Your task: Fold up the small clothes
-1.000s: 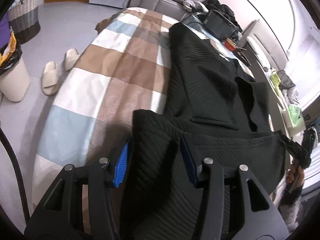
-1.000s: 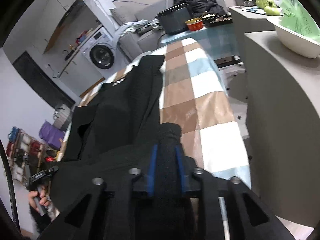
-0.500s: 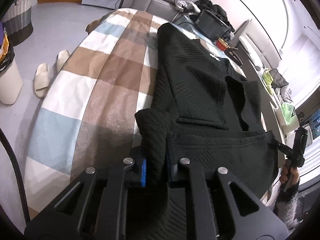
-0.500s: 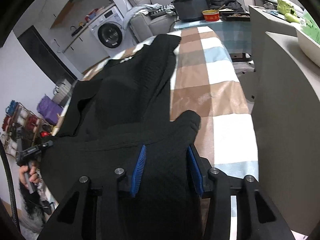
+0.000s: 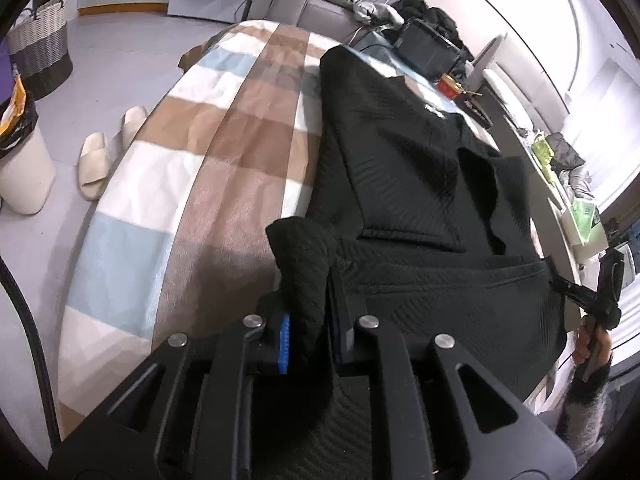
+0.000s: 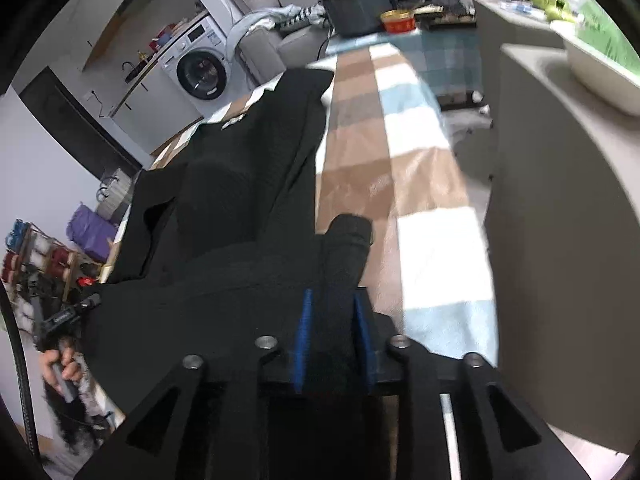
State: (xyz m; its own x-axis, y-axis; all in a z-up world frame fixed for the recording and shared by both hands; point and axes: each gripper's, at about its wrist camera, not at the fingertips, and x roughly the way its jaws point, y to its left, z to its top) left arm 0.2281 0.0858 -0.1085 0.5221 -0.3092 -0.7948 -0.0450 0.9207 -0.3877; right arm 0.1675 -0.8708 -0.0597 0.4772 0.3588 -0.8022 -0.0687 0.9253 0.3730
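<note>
A black knitted garment [image 5: 400,168] lies lengthwise on a table under a brown, white and blue checked blanket [image 5: 224,152]. Its near hem is raised. My left gripper [image 5: 310,312] pinches a bunched left corner of that hem between its blue pads, and its jaws are opening slightly. In the right wrist view the same garment [image 6: 248,168] fills the left side of the blanket [image 6: 420,184]. My right gripper [image 6: 332,320] holds the right corner, a roll of cloth sticking out past the pads, and its jaws are closing on it.
Pale slippers [image 5: 96,160], a lined bin [image 5: 20,168] and a woven basket [image 5: 40,52] stand on the floor at the left. A grey counter [image 6: 560,200] with a white tub [image 6: 600,76] flanks the table's right. A washing machine [image 6: 200,72] is beyond.
The left jaws closed from wide apart onto the hem's left corner. The right jaws let go of the right corner, spread, then pinched it again. The hem now hangs stretched between both grippers.
</note>
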